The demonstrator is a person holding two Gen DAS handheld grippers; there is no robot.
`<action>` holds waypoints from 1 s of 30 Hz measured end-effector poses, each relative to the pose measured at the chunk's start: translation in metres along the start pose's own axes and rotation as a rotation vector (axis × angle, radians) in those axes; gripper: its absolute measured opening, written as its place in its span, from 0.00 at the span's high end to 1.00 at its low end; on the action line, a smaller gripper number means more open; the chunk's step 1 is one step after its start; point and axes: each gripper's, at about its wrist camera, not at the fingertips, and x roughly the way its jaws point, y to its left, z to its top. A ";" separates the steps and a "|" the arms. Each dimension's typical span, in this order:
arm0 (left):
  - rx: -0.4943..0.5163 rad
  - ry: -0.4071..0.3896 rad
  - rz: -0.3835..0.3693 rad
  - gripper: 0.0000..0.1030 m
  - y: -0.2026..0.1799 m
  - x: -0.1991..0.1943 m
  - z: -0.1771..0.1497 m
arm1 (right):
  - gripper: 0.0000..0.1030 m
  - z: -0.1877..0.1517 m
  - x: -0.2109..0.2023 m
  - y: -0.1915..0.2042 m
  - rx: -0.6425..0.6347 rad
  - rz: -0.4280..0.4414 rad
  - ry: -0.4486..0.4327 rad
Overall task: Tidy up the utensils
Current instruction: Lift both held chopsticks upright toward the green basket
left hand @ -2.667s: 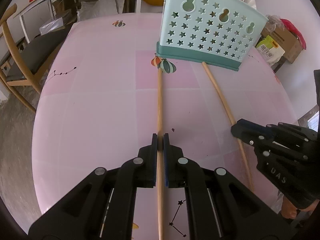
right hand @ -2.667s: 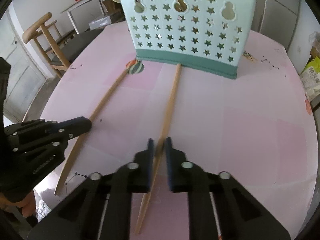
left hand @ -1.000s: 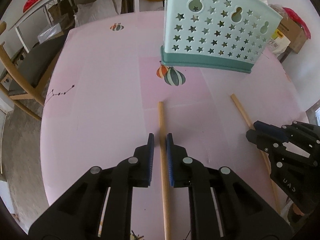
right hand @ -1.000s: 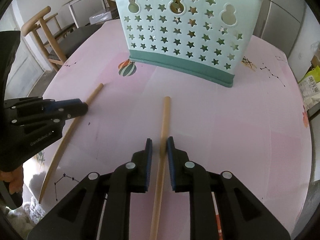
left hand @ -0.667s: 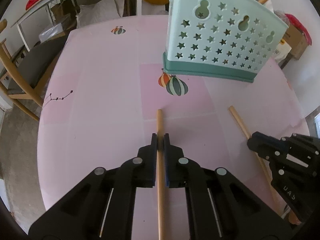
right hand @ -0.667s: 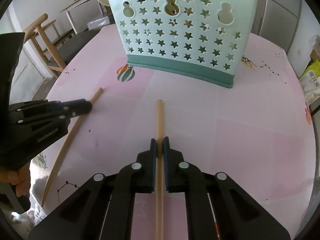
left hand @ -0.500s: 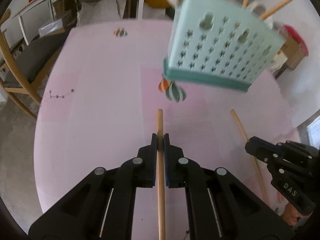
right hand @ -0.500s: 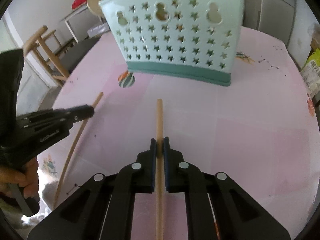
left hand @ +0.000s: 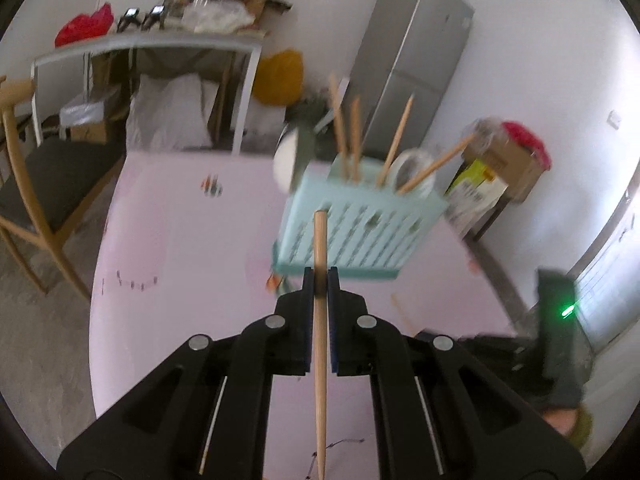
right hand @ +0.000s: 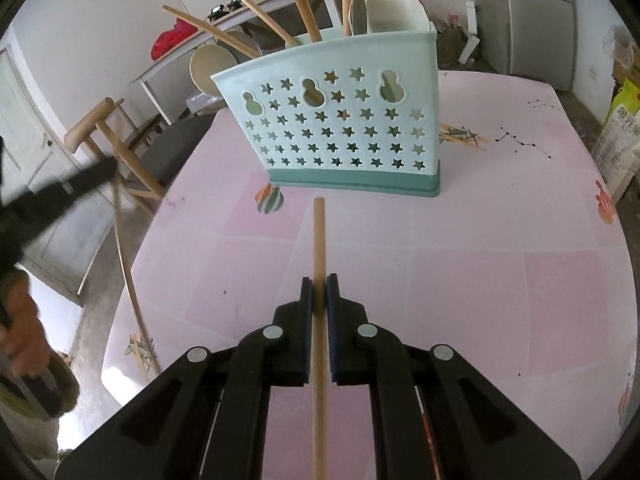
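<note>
My left gripper (left hand: 320,280) is shut on a long wooden chopstick (left hand: 320,240), held raised with its tip in front of the mint-green utensil basket (left hand: 360,236). My right gripper (right hand: 315,292) is shut on a second wooden chopstick (right hand: 319,240), pointing at the same basket (right hand: 340,136), which stands on the pink table (right hand: 480,260) and holds several chopsticks and a white bowl (right hand: 384,8). In the right wrist view the left gripper (right hand: 80,184) shows blurred at the left with its chopstick (right hand: 124,256).
A wooden chair (left hand: 24,184) stands left of the table. A grey refrigerator (left hand: 416,64), a cluttered white shelf table (left hand: 152,44) and cardboard boxes (left hand: 504,164) stand behind. The right gripper body (left hand: 520,356) shows dark at the lower right.
Both grippers have closed on their chopsticks and lifted them off the table. The left gripper has tilted sharply upward, and the right one has risen a little.
</note>
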 end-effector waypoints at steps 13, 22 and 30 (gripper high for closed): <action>0.063 -0.313 -0.134 0.95 -0.052 -0.032 0.109 | 0.93 0.001 -0.004 -0.004 0.014 0.000 -0.014; 0.053 -0.483 -0.065 0.95 -0.070 -0.009 0.151 | 0.93 0.001 -0.001 -0.008 0.020 0.004 -0.007; 0.051 -0.447 0.043 0.95 -0.070 0.048 0.141 | 0.93 0.002 0.000 -0.010 0.026 0.007 -0.007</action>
